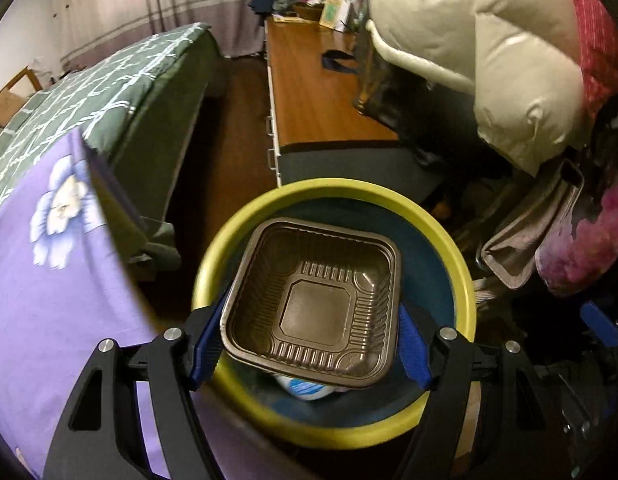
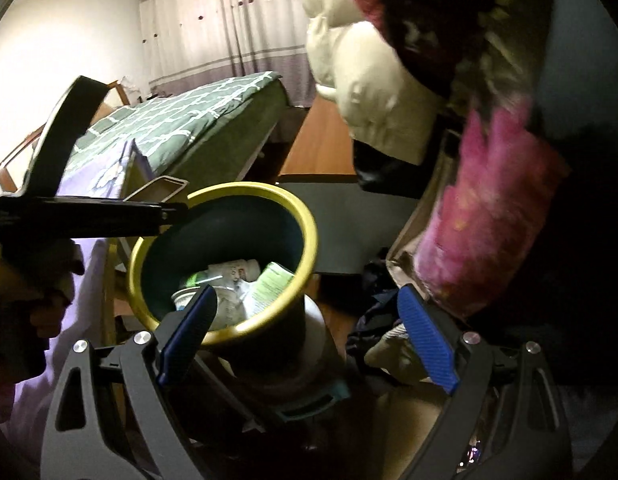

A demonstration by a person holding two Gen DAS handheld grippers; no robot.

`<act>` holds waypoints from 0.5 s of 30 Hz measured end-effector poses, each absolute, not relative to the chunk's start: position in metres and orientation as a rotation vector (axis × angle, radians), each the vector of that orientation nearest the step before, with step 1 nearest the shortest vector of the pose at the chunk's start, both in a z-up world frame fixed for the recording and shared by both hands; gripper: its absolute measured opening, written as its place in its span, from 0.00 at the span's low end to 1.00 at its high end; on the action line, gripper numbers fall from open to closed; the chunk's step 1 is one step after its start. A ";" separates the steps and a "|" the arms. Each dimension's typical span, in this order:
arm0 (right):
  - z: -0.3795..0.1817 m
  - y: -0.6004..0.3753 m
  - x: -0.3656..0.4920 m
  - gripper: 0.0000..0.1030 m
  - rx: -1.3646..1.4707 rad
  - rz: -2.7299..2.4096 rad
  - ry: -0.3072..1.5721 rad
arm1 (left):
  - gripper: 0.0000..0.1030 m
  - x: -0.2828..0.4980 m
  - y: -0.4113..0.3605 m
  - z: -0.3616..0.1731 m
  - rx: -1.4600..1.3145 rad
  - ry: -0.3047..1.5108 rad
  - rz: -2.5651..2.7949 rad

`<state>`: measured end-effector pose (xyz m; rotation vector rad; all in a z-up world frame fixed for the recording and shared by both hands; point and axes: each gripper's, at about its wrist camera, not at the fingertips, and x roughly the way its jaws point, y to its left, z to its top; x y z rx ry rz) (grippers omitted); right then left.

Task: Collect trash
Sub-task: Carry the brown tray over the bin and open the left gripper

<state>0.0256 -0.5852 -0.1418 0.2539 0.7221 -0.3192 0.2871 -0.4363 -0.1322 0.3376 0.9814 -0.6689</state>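
In the left wrist view my left gripper [image 1: 311, 344] is shut on a brown square plastic tray [image 1: 315, 304], one blue pad on each side of it. The tray hangs right above the mouth of a round bin with a yellow rim [image 1: 459, 264] and dark blue inside. In the right wrist view the same bin [image 2: 309, 232] holds several pieces of trash, among them white bottles and a green-printed packet [image 2: 269, 284]. My right gripper [image 2: 307, 338] is open and empty, just in front of and to the right of the bin.
A bed with a green checked cover [image 1: 121, 76] and a purple flowered sheet [image 1: 49, 280] lies left of the bin. A wooden desk [image 1: 321, 108] stands behind it. Cream and pink padded clothes [image 1: 489, 52] hang at the right. The left gripper's body [image 2: 81, 216] reaches over the bin's left rim.
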 end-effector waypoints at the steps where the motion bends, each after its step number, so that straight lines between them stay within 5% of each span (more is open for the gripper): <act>1: -0.143 -0.587 0.024 0.85 0.259 -0.323 0.722 | 0.70 0.286 -0.440 -0.134 0.343 0.984 -0.670; 4: -0.145 -0.592 0.021 0.85 0.276 -0.330 0.724 | 0.71 0.287 -0.455 -0.141 0.359 0.995 -0.669; 7: -0.146 -0.593 0.019 0.85 0.284 -0.329 0.725 | 0.90 0.289 -0.459 -0.145 0.364 1.004 -0.661; 15: -0.138 -0.573 0.022 0.85 0.269 -0.273 0.717 | 0.93 0.265 -0.393 -0.099 0.264 0.927 -0.613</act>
